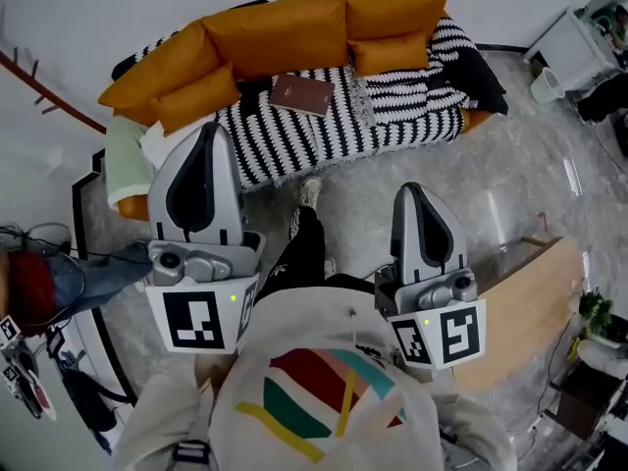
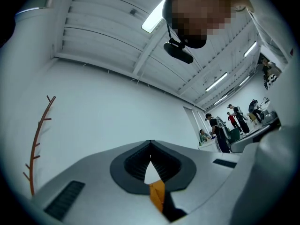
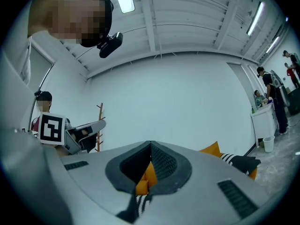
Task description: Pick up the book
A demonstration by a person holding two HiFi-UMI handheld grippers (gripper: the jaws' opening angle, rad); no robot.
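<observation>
My left claw (image 1: 212, 129) has its jaws pressed together, tip against tip, with nothing pinched. In the left gripper view only a sliver of white wall and a scrap of orange show through the slot behind the tips. My right claw (image 1: 417, 190) is closed just as tight and is also empty. Through its slot I see orange cushion and a bit of black-and-white stripe. Both claws are held out in front of my chest, the left at 9 o'clock of the right, and neither touches anything.

Between the claws, lower in the head view, are my dark trouser leg and my shoe (image 1: 310, 192) on the grey marbled floor (image 1: 510, 175).

The book (image 1: 302, 94) lies at about 1 o'clock from the left claw and 11 o'clock from the right, well apart from both. It is dark reddish-brown and lies flat on the striped blanket (image 1: 392, 106) that covers the sofa seat. It sits just in front of the big orange cushion (image 1: 275, 29), and more orange cushions are on either side of it.

A curved pale wooden tabletop (image 1: 530, 302) is at 4 o'clock of the right claw. A small white bin (image 1: 546, 86) stands far out at 2 o'clock. In the left gripper view a bare reddish branch-like rack (image 2: 37, 144) stands against the wall at 9 o'clock, and a group of people (image 2: 234, 121) stands far off at 3 o'clock.
</observation>
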